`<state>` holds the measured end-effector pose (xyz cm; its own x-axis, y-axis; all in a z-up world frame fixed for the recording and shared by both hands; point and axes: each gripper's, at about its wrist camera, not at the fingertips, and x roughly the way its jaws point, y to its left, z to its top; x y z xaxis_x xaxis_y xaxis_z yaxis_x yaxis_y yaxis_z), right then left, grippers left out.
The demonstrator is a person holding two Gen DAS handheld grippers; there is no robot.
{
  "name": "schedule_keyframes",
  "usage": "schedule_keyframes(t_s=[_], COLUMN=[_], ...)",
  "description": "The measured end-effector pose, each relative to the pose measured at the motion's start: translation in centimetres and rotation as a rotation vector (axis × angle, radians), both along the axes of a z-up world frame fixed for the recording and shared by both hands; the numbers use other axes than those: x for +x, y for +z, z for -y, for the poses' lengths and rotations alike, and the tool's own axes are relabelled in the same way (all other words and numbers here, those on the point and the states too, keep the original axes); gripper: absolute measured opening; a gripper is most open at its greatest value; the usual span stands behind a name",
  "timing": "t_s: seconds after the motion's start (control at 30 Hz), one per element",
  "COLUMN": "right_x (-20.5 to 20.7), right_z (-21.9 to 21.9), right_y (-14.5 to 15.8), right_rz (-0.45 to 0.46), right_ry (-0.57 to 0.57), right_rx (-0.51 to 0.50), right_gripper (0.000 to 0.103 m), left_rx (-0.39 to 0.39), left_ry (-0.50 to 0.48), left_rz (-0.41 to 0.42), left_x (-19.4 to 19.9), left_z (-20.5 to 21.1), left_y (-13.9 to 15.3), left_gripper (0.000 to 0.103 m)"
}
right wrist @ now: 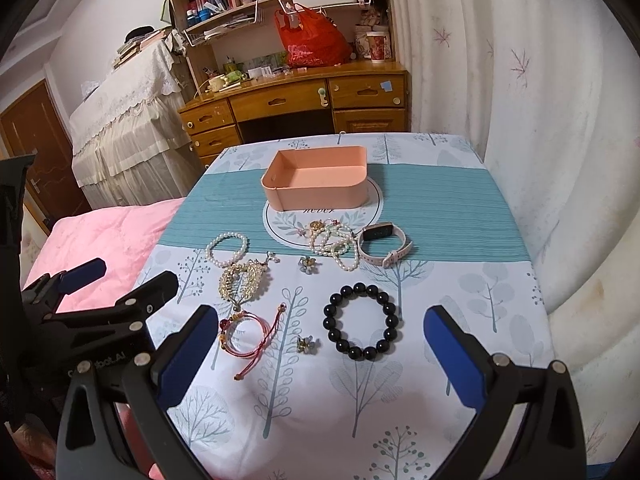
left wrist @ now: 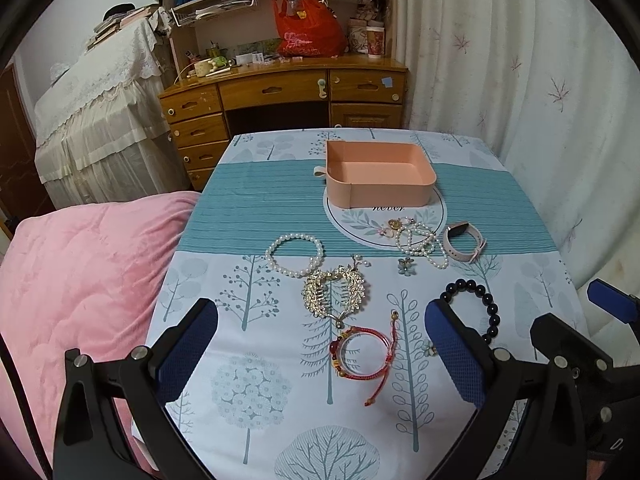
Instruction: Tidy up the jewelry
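- The jaws of both tools stand wide apart and hold nothing: the left gripper [left wrist: 320,344] hangs over the near part of the surface [right wrist: 460,208], the right gripper [right wrist: 320,356] just beside it.
- Nothing has gone into the pink box [right wrist: 320,194] yet; it sits open and bare at the far middle of the surface, so I'd say the sorting is at its very start.
- All the jewelry lies loose on the cloth, nearer than the box: a pearl bracelet [left wrist: 294,254] on the left, a gold comb [left wrist: 334,292] touching its near edge, a red cord bracelet [left wrist: 362,354] closest to the left tool.
- The black bead bracelet [right wrist: 362,322] lies right between the right tool's fingers, with a small flower clip [right wrist: 306,343] beside it and another flower clip [right wrist: 308,263] further off.
- A tangle of pearl strands [right wrist: 334,246] sits by the watch [right wrist: 382,244], just in front of the box.
- Next, I'd guess, either tool drops onto its nearest bracelet; the beads are round and the cord thin, so the pinch must take one side of the ring, low against the cloth.
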<state>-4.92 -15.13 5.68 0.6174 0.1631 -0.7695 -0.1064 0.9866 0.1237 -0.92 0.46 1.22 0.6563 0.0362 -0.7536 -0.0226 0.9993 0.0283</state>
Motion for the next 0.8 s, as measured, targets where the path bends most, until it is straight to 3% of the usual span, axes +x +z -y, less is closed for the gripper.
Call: schedule_keyframes(t_s=[0.8], right_x=[0.54], right_z=[0.18], right_y=[-0.30], right_rz=[0.004], right_ry=[-0.012], right_rx=[0.010], right_gripper=[0.103], left_rx=[-0.001], left_ry=[-0.027], left_rz=[-0.012], left_x=[0.82], left_z=[-0.08], left_y=[-0.72], left_gripper=[0.102])
